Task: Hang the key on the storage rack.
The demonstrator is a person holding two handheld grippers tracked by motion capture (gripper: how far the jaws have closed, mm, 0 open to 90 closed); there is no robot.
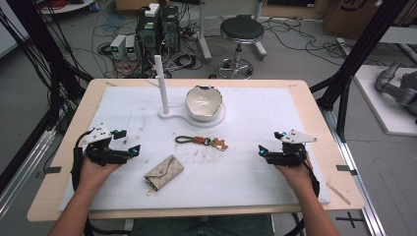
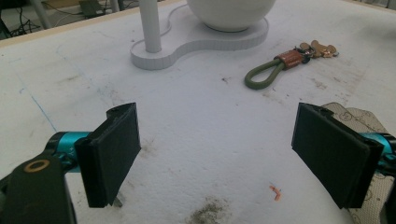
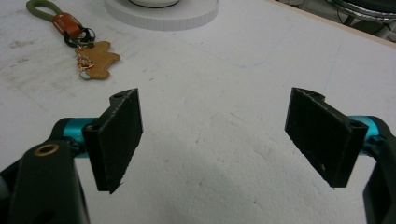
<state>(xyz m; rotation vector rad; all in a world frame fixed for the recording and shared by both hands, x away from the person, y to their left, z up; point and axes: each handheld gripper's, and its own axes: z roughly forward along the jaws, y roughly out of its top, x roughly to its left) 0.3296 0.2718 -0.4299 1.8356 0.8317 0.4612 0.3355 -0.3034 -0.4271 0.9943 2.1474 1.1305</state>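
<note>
Resting at the table's two sides, the left gripper and right gripper stand wide open and empty, flanking the work: a keychain at centre and a beige key pouch nearer the left, both within easy reach.
</note>
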